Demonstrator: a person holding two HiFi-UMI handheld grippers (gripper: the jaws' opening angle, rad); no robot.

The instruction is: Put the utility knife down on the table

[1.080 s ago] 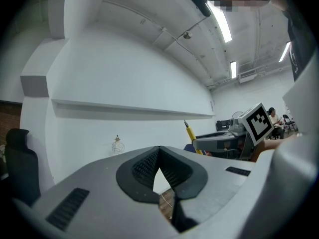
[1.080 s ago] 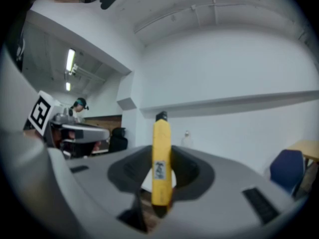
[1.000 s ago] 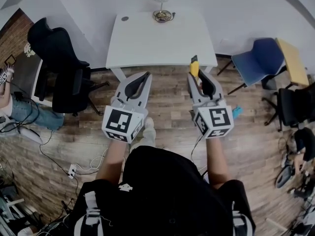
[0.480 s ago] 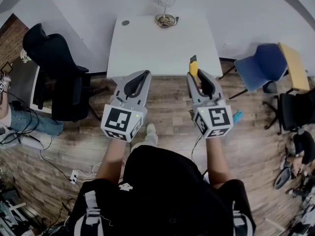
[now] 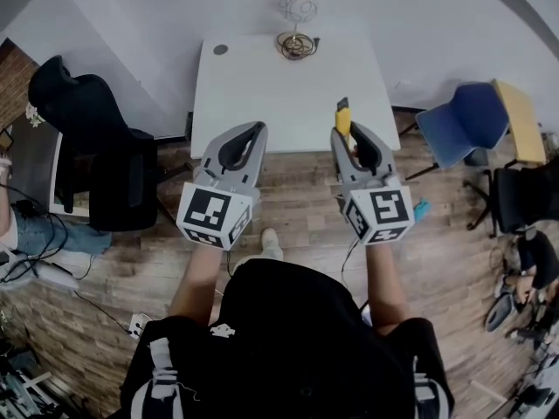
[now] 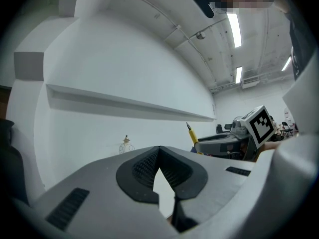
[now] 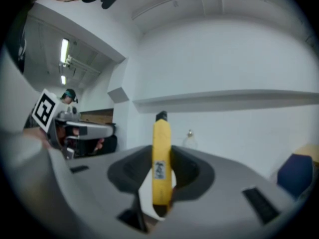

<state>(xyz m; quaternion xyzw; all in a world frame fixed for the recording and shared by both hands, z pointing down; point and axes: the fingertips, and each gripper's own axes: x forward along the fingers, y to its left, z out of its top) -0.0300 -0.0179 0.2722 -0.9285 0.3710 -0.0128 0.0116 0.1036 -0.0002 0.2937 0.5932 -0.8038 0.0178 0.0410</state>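
Note:
The utility knife is yellow with a black tip. My right gripper is shut on it, and the knife points forward past the jaws. Its tip lies over the near edge of the white table. In the right gripper view the knife stands upright between the pads of that gripper. My left gripper hovers level at the table's near edge, shut with nothing in it. In the left gripper view its fingertips meet, and that gripper faces a white wall.
A glass ornament and a coiled cable sit at the table's far edge, and a small dark disc lies at its far left corner. A black office chair stands to the left and a blue chair to the right. The floor is wood.
Both grippers have moved forward toward the table together. The knife tip, earlier over the floor just short of the edge, now overlaps the table. Neither grip has changed.

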